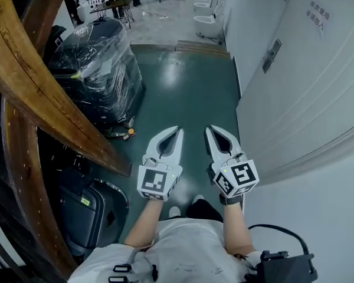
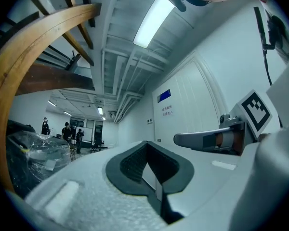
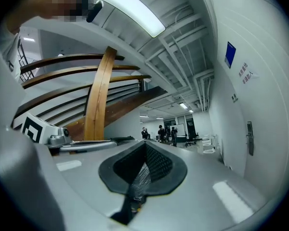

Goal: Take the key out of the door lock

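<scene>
The door lock plate with its handle (image 1: 273, 55) sits on the white door (image 1: 307, 81) at the far right; it also shows small in the right gripper view (image 3: 250, 137). No key can be made out at this distance. My left gripper (image 1: 178, 130) and right gripper (image 1: 209, 128) are held side by side over the green floor, well short of the door. Both have their jaws together with nothing between them. In its own view the left gripper (image 2: 147, 142) points down the hall, and so does the right gripper (image 3: 145, 143).
Curved wooden stair beams (image 1: 41, 99) fill the left side. A plastic-wrapped black machine (image 1: 97, 69) stands beside the green floor (image 1: 189, 93). White toilets (image 1: 209, 22) line the far right wall. Several people (image 3: 164, 133) stand at the hall's far end.
</scene>
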### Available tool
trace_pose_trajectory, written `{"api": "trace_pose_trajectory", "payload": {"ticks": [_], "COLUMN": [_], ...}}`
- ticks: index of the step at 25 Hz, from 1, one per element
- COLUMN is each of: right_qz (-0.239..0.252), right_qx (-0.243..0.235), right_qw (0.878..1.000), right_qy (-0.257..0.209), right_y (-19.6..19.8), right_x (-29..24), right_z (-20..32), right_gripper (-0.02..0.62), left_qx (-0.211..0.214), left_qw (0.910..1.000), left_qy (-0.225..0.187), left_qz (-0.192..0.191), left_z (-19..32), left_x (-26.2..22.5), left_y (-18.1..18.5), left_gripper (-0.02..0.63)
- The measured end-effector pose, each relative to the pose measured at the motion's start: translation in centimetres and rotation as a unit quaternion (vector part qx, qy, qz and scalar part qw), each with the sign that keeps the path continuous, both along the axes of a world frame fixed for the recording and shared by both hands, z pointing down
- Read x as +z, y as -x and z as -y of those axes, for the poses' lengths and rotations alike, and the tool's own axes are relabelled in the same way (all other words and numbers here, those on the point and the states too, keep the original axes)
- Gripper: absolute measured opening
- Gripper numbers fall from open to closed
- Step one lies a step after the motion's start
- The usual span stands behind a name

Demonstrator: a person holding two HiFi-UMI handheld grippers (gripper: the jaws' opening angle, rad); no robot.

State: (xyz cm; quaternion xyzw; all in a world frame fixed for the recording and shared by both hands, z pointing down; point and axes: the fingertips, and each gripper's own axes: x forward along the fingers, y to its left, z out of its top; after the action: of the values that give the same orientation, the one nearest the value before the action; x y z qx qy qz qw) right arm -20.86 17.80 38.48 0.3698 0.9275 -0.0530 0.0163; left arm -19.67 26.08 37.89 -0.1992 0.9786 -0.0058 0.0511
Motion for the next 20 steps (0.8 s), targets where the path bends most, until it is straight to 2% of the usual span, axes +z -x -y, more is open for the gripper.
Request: {"api": "trace_pose_trajectory", "payload": {"ticks": [5, 9, 14, 20], "right_qz": [-0.011, -0.010, 0.024, 0.019], "right_qx": [-0.003, -0.012, -0.018, -0.029], "right_qw": [1.000, 1.000, 0.999, 0.999], "right_qy": [0.013, 0.021, 0.032, 0.036], "right_y": [7.9, 16.4, 26.4, 34.7], "right_x": [1.3, 1.2, -2.6, -2.6], "right_z": [-0.6, -1.3, -0.7, -1.3], "right_gripper": [0.006, 0.006, 0.006, 0.006], "left_qx": [0.005, 0.009, -0.011, -0.033], "left_qw": [1.0000, 0.9998, 0.9998, 0.9994], "left_qy": [0.003, 0.005, 0.016, 0.000], "left_qz": [-0.005, -0.020, 0.003, 0.014], "left_z": [0.1, 0.2, -0.1, -1.7], "left_x": [1.3, 1.6, -1.0, -2.4], "left_y": [7.7, 15.7, 24.9, 32.9], "left_gripper": [0.002, 0.000, 0.002, 0.002]}}
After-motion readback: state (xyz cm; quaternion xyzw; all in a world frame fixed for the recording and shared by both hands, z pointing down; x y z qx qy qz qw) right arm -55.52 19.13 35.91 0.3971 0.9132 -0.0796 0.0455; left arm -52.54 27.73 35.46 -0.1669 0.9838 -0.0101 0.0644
